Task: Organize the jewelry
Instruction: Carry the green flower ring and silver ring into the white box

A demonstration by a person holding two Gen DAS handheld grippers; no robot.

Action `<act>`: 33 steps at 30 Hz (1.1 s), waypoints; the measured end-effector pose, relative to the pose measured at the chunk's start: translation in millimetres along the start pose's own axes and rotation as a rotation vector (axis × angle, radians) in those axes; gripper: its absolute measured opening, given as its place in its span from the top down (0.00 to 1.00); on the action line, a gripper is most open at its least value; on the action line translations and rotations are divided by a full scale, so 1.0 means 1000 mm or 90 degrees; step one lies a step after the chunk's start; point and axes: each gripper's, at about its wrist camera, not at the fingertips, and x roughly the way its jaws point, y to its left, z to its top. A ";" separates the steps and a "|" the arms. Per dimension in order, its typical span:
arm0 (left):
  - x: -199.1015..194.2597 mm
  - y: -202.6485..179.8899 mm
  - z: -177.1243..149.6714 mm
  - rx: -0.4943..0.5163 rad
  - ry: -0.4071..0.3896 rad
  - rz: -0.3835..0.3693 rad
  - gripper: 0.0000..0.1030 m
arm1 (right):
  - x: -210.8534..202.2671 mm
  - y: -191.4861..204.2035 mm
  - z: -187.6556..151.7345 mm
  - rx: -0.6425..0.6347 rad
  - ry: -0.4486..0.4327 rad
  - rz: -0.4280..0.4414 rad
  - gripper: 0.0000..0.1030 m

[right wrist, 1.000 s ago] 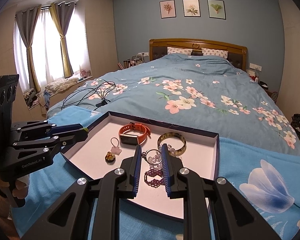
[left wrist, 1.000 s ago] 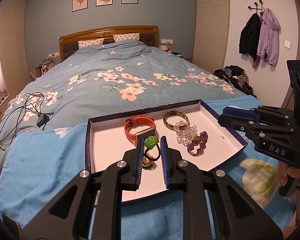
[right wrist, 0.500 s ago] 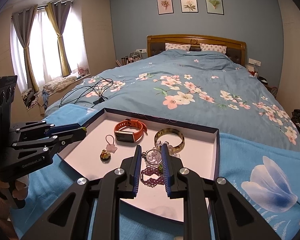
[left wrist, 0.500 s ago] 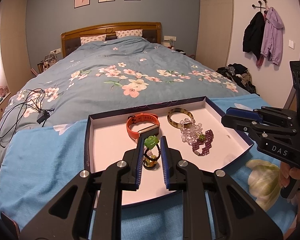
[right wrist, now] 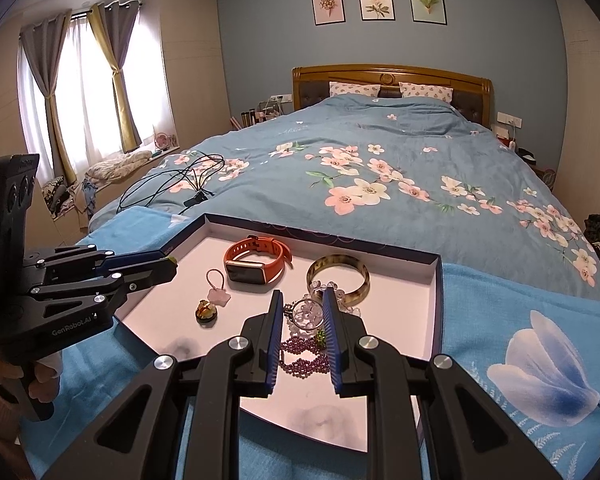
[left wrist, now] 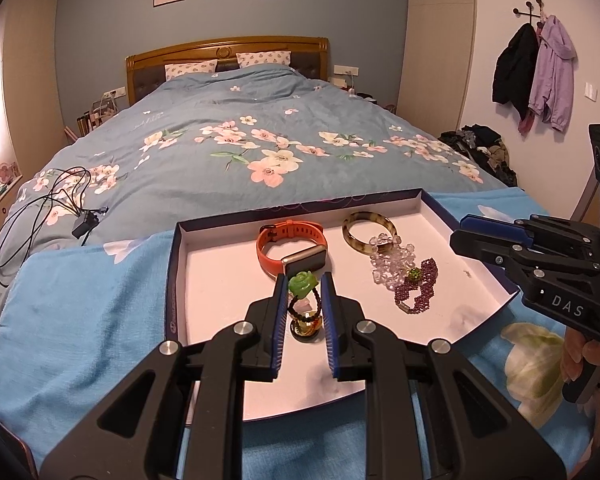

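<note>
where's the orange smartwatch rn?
In the box lid on the bed: back-centre in both wrist views, the orange smartwatch lies flat just left of the tortoiseshell bangle.

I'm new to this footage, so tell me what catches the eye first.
A shallow white-lined box of jewelry sits on the blue blanket at the foot of the bed. The left gripper holds a green rose bracelet above it, beside an orange smartwatch; the right gripper holds a clear bead ring.
</note>
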 end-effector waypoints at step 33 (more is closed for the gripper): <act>0.035 0.009 0.000 -0.015 0.042 0.031 0.83 | 0.037 -0.004 0.000 0.016 0.052 0.002 0.82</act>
